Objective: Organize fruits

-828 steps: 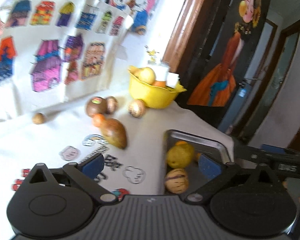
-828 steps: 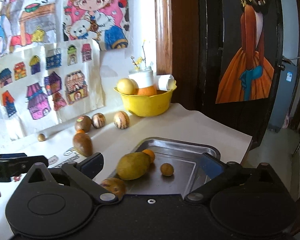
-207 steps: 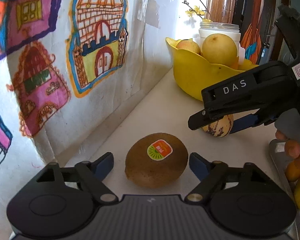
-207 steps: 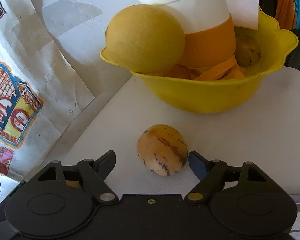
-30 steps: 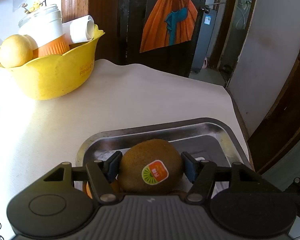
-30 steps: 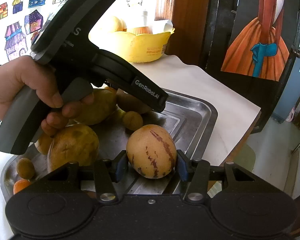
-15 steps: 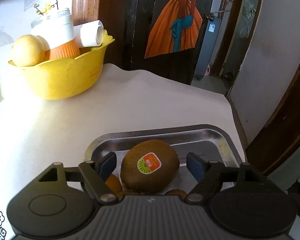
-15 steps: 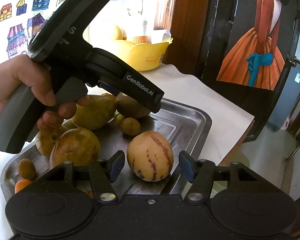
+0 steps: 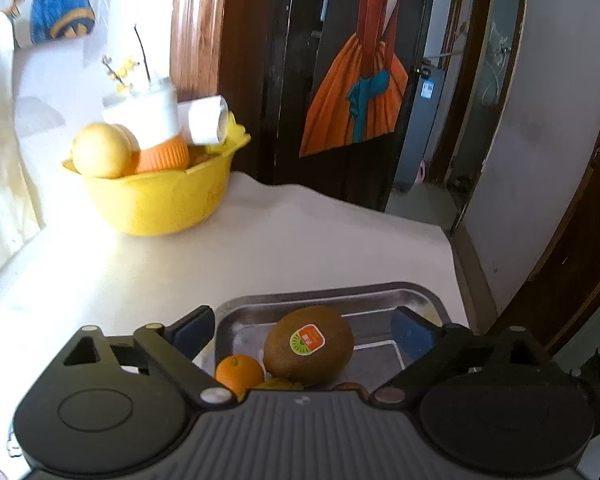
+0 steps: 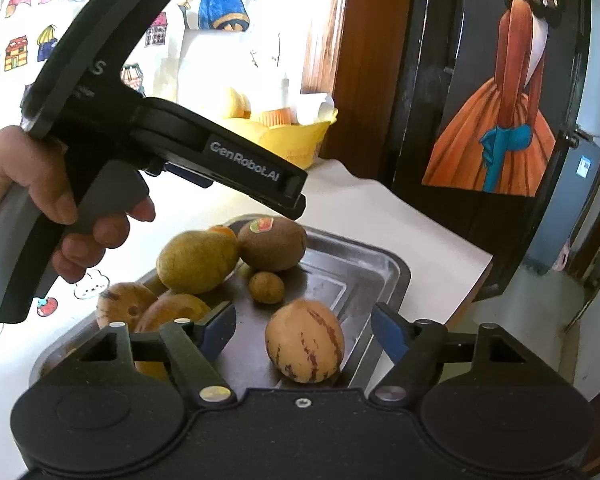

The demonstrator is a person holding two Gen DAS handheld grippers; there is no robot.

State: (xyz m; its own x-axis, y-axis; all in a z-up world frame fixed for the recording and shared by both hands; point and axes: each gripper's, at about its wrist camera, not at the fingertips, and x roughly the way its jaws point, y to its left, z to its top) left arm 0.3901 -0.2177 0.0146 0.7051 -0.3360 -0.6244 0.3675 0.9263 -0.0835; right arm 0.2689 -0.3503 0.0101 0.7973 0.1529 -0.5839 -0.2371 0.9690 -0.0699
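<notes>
The left gripper (image 9: 302,328), fingers spread wide, grips nothing above the brown stickered kiwi (image 9: 309,345) in the steel tray (image 10: 384,272). The right gripper (image 10: 303,330), equally wide, surrounds the striped tan melon (image 10: 305,346), untouched, at six o'clock.

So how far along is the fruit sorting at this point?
Nearly done, it seems. The kiwi and the striped melon sit in the metal tray with the other fruit. Both the left gripper and right gripper are open and empty. No loose fruit shows on the table.
</notes>
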